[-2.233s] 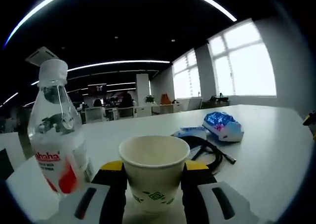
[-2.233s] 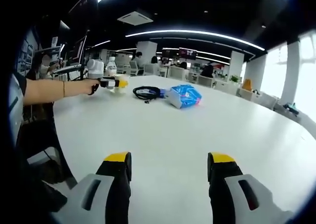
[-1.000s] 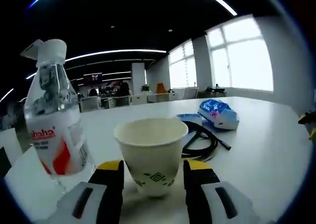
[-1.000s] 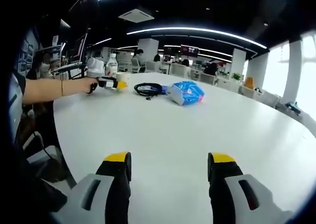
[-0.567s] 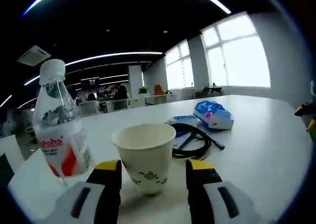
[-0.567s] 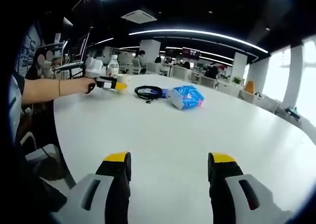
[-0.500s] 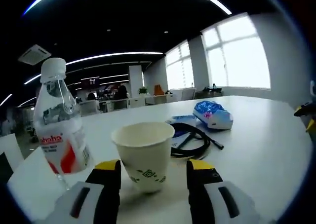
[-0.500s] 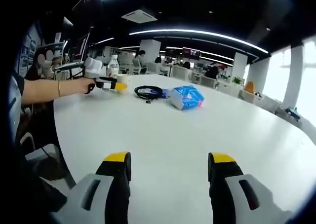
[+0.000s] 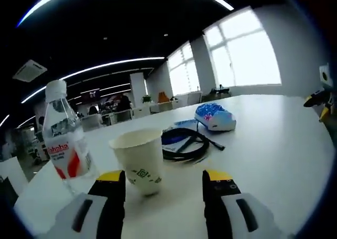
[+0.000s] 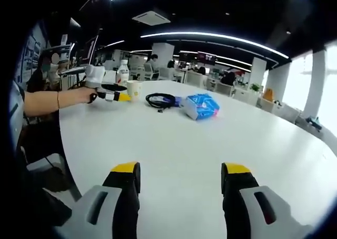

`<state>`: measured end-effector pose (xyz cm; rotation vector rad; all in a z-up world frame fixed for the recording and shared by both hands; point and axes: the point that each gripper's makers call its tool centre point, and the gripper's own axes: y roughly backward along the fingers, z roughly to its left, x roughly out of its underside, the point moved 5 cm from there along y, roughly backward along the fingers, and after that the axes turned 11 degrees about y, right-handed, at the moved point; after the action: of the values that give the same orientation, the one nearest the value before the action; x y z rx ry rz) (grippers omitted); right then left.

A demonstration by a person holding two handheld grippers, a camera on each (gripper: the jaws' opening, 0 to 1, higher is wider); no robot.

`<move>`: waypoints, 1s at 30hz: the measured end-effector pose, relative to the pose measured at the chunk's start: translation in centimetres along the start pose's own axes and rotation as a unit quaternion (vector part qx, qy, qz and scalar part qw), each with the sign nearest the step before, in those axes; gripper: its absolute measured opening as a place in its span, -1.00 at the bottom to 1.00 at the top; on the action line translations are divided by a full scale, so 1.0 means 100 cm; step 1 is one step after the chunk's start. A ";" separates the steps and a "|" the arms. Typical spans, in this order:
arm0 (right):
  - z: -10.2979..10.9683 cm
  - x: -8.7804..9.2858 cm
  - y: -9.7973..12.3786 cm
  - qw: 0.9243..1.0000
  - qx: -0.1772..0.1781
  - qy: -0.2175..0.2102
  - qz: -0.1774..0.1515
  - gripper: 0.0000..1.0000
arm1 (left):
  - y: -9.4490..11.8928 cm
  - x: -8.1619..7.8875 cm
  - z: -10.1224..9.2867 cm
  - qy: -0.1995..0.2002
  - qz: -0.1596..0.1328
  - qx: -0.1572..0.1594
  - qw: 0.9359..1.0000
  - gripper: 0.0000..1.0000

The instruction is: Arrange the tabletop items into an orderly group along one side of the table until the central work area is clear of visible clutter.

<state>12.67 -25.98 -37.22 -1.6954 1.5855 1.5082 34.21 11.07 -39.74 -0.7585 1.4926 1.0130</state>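
The paper cup (image 9: 139,162) stands upright on the white worktop (image 9: 274,149), just ahead of the left claw (image 9: 164,182), whose yellow-tipped jaws stand apart on either side of it, released and not touching it. A water bottle (image 9: 63,139) with a white cap stands upright just left of the cup. Behind the cup lies a coiled black cable (image 9: 187,143), and beyond that a blue packet (image 9: 213,117); something flat and blue lies under the coil, too small to make out.

In the right gripper view, a bare forearm (image 10: 50,101) reaches in from the left, level over the worktop (image 10: 174,144), with the hand (image 10: 84,95) closed round the left claw (image 10: 122,97), which points at the cup (image 10: 134,89). The bottle (image 10: 123,71) stands behind them, the cable (image 10: 161,99) and packet (image 10: 201,106) in a row to the right, all near the far side. This view shows the row's place against the broad bare worktop; the left gripper view shows the cup's green print and the bottle's red label.

The right claw (image 10: 179,176) hangs low over bare worktop, well apart from the row, jaws wide and holding nothing. At the right edge of the left gripper view, a piece of the right claw (image 9: 322,99) shows, cut off by the rim.
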 end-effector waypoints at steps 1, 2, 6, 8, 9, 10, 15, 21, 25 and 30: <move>0.000 0.000 0.000 1.000 0.000 0.000 0.000 0.19 | 0.000 0.000 0.000 -0.001 0.000 0.000 1.000 0.17; 0.000 0.000 0.000 1.000 0.000 0.000 -0.001 0.19 | 0.001 -0.001 -0.002 -0.003 -0.001 0.003 1.000 0.17; 0.000 -0.001 0.000 1.000 -0.002 0.001 -0.001 0.19 | 0.003 -0.005 -0.009 -0.006 -0.006 0.013 1.000 0.17; 0.000 -0.002 0.000 1.000 -0.005 0.001 -0.002 0.19 | 0.004 -0.005 -0.011 -0.012 -0.004 0.014 1.000 0.17; 0.000 -0.003 0.000 1.000 -0.007 0.002 -0.002 0.19 | 0.005 -0.004 -0.011 -0.013 -0.002 0.014 1.000 0.17; 0.000 -0.005 0.001 1.000 -0.007 0.005 -0.003 0.18 | 0.007 -0.003 -0.010 -0.010 -0.002 0.011 1.000 0.17; -0.002 -0.012 0.001 1.000 -0.009 0.020 -0.006 0.18 | 0.015 0.002 -0.007 -0.003 0.000 0.001 1.000 0.17; -0.006 -0.023 0.001 0.999 -0.014 0.036 -0.015 0.17 | 0.023 0.004 -0.012 -0.013 -0.004 -0.003 1.000 0.17; -0.007 -0.029 -0.002 0.999 -0.019 0.042 -0.017 0.17 | 0.022 0.005 -0.011 -0.012 -0.002 -0.009 1.000 0.16; -0.010 -0.037 -0.004 0.998 -0.028 0.049 -0.020 0.12 | 0.024 0.004 -0.011 -0.006 -0.006 -0.009 1.000 0.16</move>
<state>14.20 -24.88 -33.91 -1.8474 1.5608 1.4822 31.51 11.17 -39.67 -0.7715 1.4688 1.0218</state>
